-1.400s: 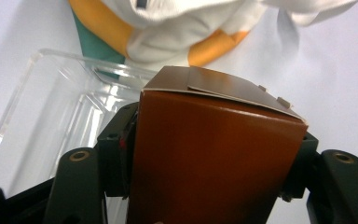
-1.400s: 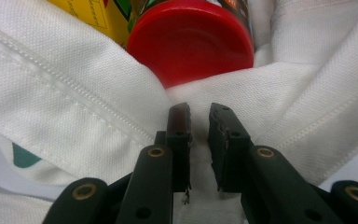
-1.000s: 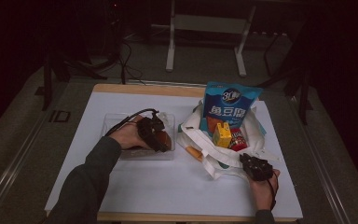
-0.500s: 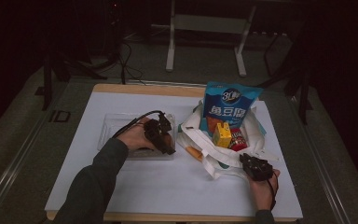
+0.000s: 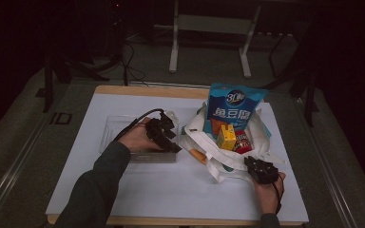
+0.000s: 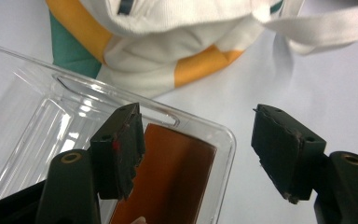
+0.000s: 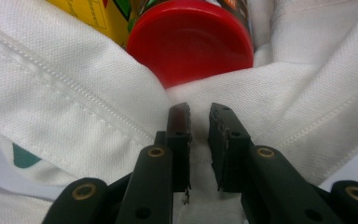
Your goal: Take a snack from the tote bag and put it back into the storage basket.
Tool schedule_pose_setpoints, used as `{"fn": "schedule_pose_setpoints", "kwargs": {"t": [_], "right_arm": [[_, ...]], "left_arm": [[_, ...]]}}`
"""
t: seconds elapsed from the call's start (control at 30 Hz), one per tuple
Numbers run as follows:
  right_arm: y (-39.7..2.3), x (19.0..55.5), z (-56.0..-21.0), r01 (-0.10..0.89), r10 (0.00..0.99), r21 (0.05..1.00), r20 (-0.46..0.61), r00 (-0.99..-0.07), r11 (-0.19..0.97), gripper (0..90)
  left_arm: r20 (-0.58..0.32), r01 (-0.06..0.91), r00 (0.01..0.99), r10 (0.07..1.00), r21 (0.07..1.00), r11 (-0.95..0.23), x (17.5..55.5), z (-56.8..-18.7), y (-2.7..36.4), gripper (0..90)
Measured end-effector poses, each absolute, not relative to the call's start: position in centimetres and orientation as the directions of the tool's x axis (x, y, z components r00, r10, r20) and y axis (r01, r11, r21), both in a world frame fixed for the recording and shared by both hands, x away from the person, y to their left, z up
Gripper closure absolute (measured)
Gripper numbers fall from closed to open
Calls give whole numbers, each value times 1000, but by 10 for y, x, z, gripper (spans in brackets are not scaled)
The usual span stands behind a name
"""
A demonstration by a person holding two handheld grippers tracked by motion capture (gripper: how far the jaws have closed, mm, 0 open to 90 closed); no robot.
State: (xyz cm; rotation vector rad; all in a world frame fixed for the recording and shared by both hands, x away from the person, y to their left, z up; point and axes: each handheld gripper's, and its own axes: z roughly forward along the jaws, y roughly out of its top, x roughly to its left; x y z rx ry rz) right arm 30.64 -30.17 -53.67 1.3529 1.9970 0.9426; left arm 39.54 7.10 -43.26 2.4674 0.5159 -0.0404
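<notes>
So, nearest the bottom edge of the high view, the right gripper (image 5: 260, 169) is being held low at the lower right, and its jaws are being kept nearly together on the white cloth of the tote bag (image 5: 218, 164). In the right gripper view a fold of that fabric (image 7: 200, 140) is being pinched in the narrow gap between the pads (pretty snug grip). Just past the pinch, a red lid (image 7: 191, 39) is being shown at the top of that frame, with a yellow carton (image 7: 95, 16) beside it at the upper left.

A bit further up, around the middle of the high view, the left gripper (image 5: 164, 133) is being held over the right end of the clear plastic tray (image 5: 109, 128). Its jaws are standing wide apart, have just been closing a little, and nothing is being gripped. In the left gripper view a brown slab (image 6: 172, 177) is lying in the tray below them.

Furthest back, a blue snack packet (image 5: 235, 107) is being propped upright in the bag.
</notes>
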Motion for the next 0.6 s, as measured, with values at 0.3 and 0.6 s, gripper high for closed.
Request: {"fn": "schedule_pose_setpoints", "kwargs": {"t": [0.3, 0.6], "right_arm": [[-302, 306, -537, 555, 937, 794, -52, -346, 249, 781], [-302, 307, -537, 555, 937, 794, -50, -346, 248, 782]], "left_arm": [[-243, 445, 893, 378, 603, -663, 397, -420, 74, 463], [-264, 478, 872, 413, 647, -595, 402, -413, 77, 527]]}}
